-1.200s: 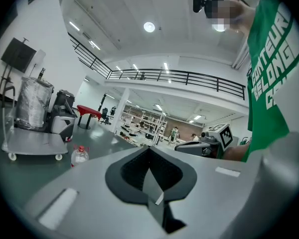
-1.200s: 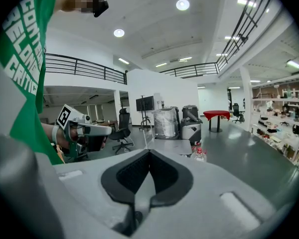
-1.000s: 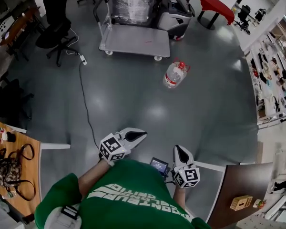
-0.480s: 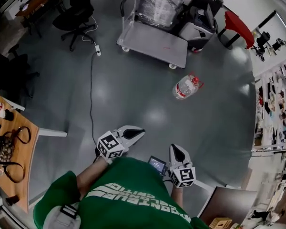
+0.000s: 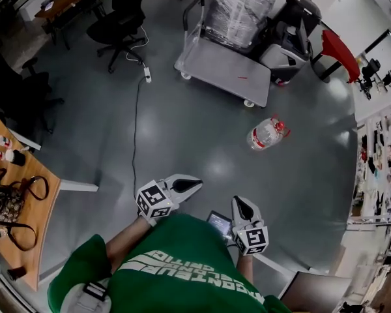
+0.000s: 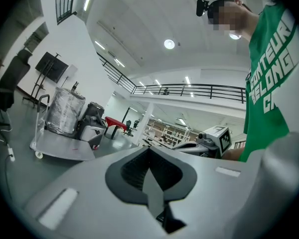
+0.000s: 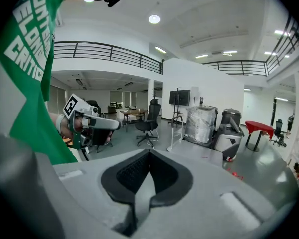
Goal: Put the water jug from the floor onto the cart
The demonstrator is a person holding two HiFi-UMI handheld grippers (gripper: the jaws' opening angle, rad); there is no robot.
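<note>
- While the person approaches, the water jug on the floor has drawn nearer, yet lies well ahead of the right claw, short of the cart.
- Left claw and right claw are both clenched, empty.

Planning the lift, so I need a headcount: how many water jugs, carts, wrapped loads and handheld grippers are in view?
water jug: 1, lying on the floor
cart: 1
wrapped load: 1, on the cart
grippers: 2, left gripper and right gripper, both shut and empty
Total: 5
</note>
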